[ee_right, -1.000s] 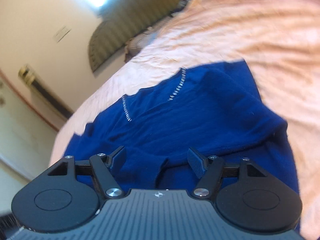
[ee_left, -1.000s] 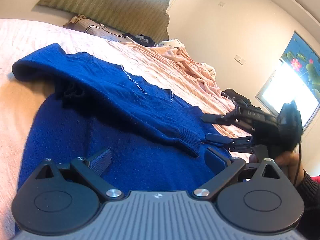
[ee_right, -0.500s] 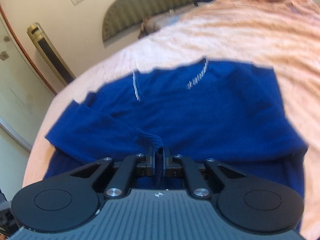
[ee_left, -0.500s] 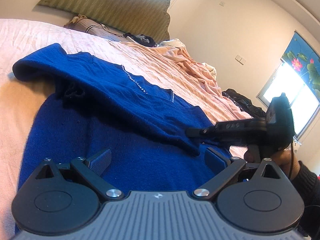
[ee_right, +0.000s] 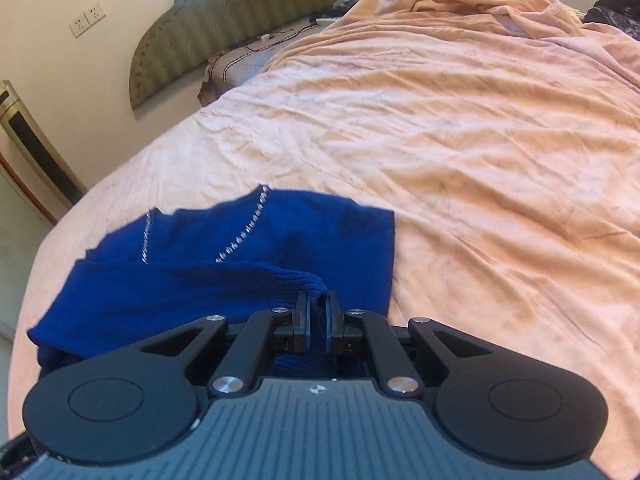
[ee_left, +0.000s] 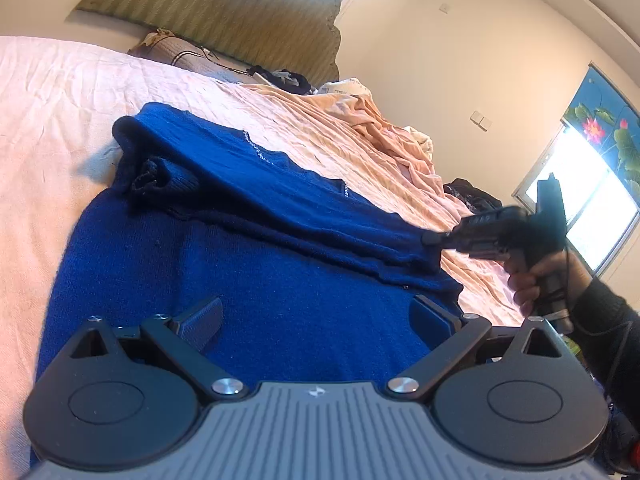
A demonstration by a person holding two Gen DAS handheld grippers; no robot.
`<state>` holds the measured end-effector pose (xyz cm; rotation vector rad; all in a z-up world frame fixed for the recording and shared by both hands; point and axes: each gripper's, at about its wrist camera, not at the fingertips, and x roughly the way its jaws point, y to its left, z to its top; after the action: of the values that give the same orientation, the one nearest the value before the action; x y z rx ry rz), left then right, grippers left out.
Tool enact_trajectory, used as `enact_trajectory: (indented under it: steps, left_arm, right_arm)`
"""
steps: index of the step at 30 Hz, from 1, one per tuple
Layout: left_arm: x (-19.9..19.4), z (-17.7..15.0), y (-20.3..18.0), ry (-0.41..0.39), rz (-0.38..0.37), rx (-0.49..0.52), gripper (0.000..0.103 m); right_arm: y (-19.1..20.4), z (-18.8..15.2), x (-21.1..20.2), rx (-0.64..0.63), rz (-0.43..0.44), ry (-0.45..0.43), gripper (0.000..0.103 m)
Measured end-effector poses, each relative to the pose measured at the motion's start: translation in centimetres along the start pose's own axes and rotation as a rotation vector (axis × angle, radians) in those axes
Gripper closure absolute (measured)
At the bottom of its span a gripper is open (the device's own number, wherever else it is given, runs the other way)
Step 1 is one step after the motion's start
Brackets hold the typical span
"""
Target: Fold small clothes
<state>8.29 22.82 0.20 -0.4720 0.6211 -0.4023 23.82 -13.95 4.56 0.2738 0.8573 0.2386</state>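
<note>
Left wrist view: blue sweater (ee_left: 280,280) lay spread on the pink bedsheet (ee_left: 60,120), toward the foot edge of the bed, neckline facing the green headboard (ee_left: 224,12); one sleeve was folded across the chest, its ribbed cuff (ee_left: 168,178) bunched near the left shoulder; left gripper (ee_left: 316,320) hovered low over the sweater's lower body, jaws wide apart, nothing between them; right gripper (ee_left: 434,239) sat at the sweater's right edge, held by a hand (ee_left: 536,280) in a dark sleeve, its tips pinching the end of the other sleeve, which ran taut across the garment

Right wrist view: right gripper (ee_right: 318,312) jaws were closed on the ribbed cuff of that sleeve (ee_right: 296,280), knit visible between the pads; rest of the sweater (ee_right: 200,264) lay ahead and left, a line of small sparkling studs (ee_right: 244,236) along the neckline; rumpled peach bedding (ee_right: 480,120) filled the bed's right side; a pillow (ee_right: 232,64) lay against the headboard
</note>
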Motion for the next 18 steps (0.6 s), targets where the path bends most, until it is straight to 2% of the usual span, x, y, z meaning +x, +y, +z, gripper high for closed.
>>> enact_trajectory:
  steps: [5, 8, 10, 12, 14, 18]
  left_arm:
    - [-0.2, 0.0, 0.1, 0.001, 0.001, 0.000, 0.003]
    - [-0.2, 0.0, 0.0, 0.000, 0.001, 0.000, 0.003]
    - [-0.2, 0.0, 0.0, 0.000, 0.001, -0.001, 0.003]
    - [-0.2, 0.0, -0.1, 0.000, 0.001, -0.001, 0.003]
    - [-0.2, 0.0, -0.1, -0.001, 0.001, -0.001, 0.003]
    - [-0.2, 0.0, -0.1, -0.001, 0.001, -0.002, 0.003]
  right_arm:
    - [-0.5, 0.2, 0.9, -0.015, -0.061, -0.005, 0.094]
    - [-1.2, 0.3, 0.9, 0.028, -0.063, -0.005, 0.092]
    - [-1.4, 0.0, 0.7, 0.054, -0.074, 0.001, 0.060]
    - [-1.7, -0.5, -0.3, 0.086, -0.031, -0.017, 0.050]
    - [-2.0, -0.9, -1.3, 0.106, 0.009, -0.029, 0.050]
    - [-1.1, -1.8, -1.2, 0.067, 0.011, 0.018, 0.056]
